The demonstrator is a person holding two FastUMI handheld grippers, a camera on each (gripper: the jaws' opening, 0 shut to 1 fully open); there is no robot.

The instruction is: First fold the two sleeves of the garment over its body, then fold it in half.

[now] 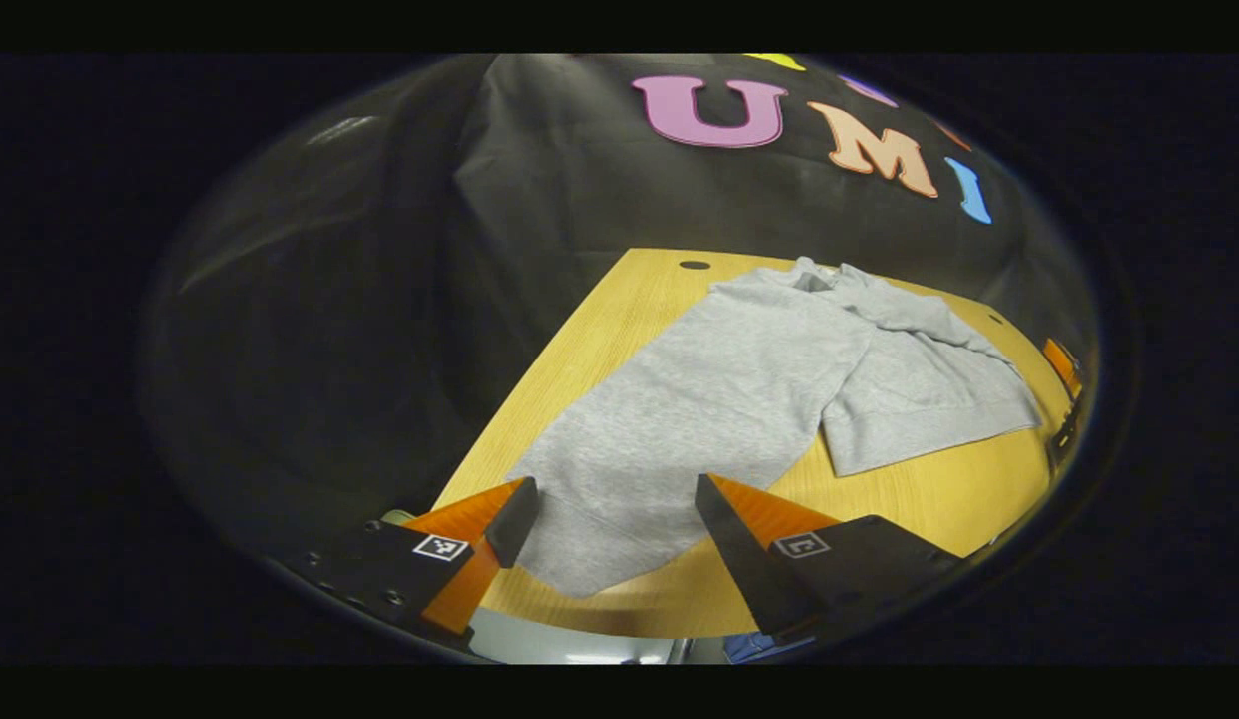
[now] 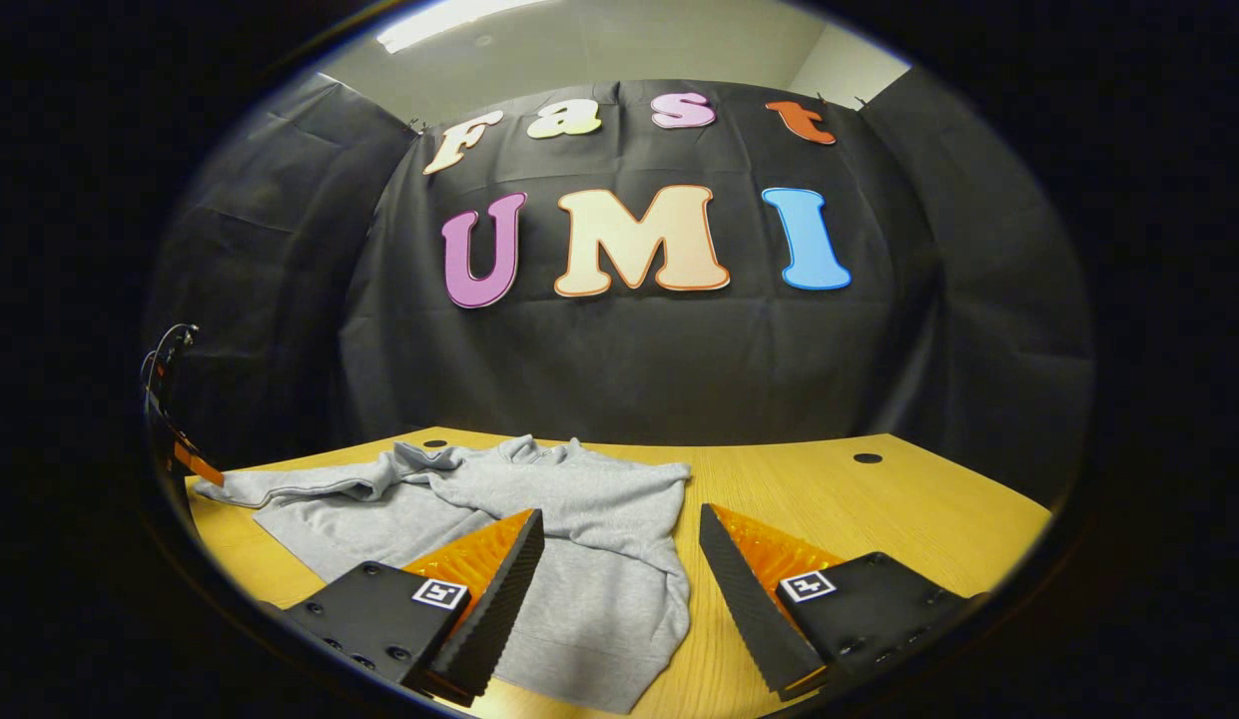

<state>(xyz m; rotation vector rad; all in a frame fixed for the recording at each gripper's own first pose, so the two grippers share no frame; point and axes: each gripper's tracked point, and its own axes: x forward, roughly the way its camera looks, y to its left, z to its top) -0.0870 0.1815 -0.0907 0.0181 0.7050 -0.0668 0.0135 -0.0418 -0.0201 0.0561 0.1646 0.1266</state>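
A grey sweatshirt (image 1: 739,399) lies on the wooden table (image 1: 938,499). In the left gripper view one long part of it runs toward me and ends in a ribbed band near the table's front edge; another part with a ribbed hem spreads out to the right. My left gripper (image 1: 614,489) hovers open just above that near band, gripping nothing. In the right gripper view the sweatshirt (image 2: 579,499) sits left of centre, with one sleeve (image 2: 300,487) lying out to the left. My right gripper (image 2: 619,511) stands open over the garment's near flap, holding nothing.
The tabletop (image 2: 879,509) lies bare to the right of the garment, with a round hole (image 2: 867,458) near its back edge. Black cloth walls stand close behind the table. The other gripper's edge (image 1: 1063,369) shows at the far right of the left gripper view.
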